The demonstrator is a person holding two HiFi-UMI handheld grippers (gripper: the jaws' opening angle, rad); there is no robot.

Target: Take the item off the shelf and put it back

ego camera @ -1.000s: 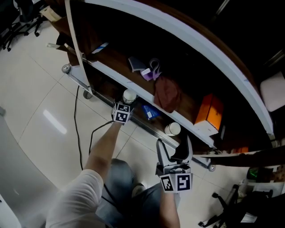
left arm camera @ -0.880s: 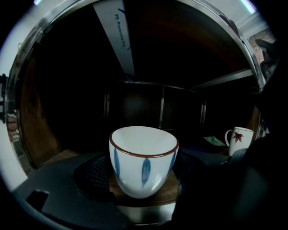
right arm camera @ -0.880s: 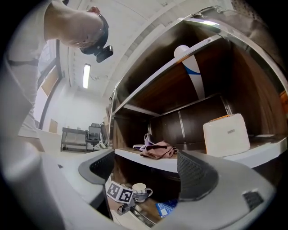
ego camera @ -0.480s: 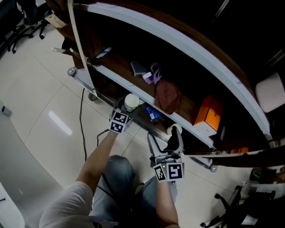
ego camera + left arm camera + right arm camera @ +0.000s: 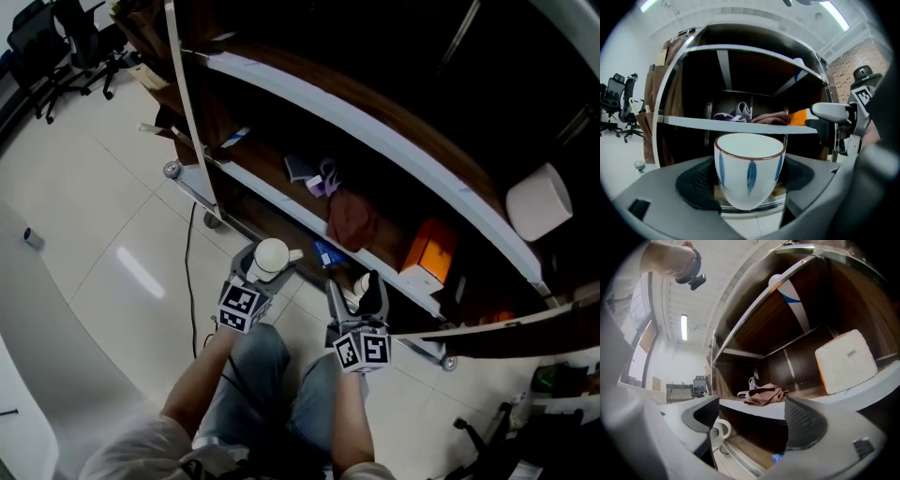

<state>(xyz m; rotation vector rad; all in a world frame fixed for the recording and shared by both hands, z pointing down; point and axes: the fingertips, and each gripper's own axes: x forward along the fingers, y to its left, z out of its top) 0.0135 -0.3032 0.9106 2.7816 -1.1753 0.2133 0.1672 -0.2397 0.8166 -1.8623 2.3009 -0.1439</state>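
Observation:
A white cup point(image 5: 749, 168) with blue leaf marks and a brown rim stands upright between the jaws of my left gripper point(image 5: 749, 187), which is shut on it. In the head view the cup point(image 5: 272, 255) hangs over the floor just in front of the dark shelf unit's low shelf point(image 5: 281, 202), with the left gripper point(image 5: 263, 274) below it. My right gripper point(image 5: 361, 298) is open and holds nothing, its jaws pointing at the shelf's lower level. In the right gripper view its jaws point(image 5: 750, 423) frame the shelf edge.
A white handled mug point(image 5: 719, 430) stands on the lowest level by the right gripper. The middle shelf holds a maroon cloth point(image 5: 349, 220), a purple-and-white bundle point(image 5: 319, 176) and an orange box point(image 5: 428, 251). A cable point(image 5: 190, 258) trails over the tiled floor; office chairs point(image 5: 66, 42) stand far left.
The left gripper has drawn the cup back from the low shelf towards the person. The right gripper has shifted left, nearer the left one. The head camera has tilted.

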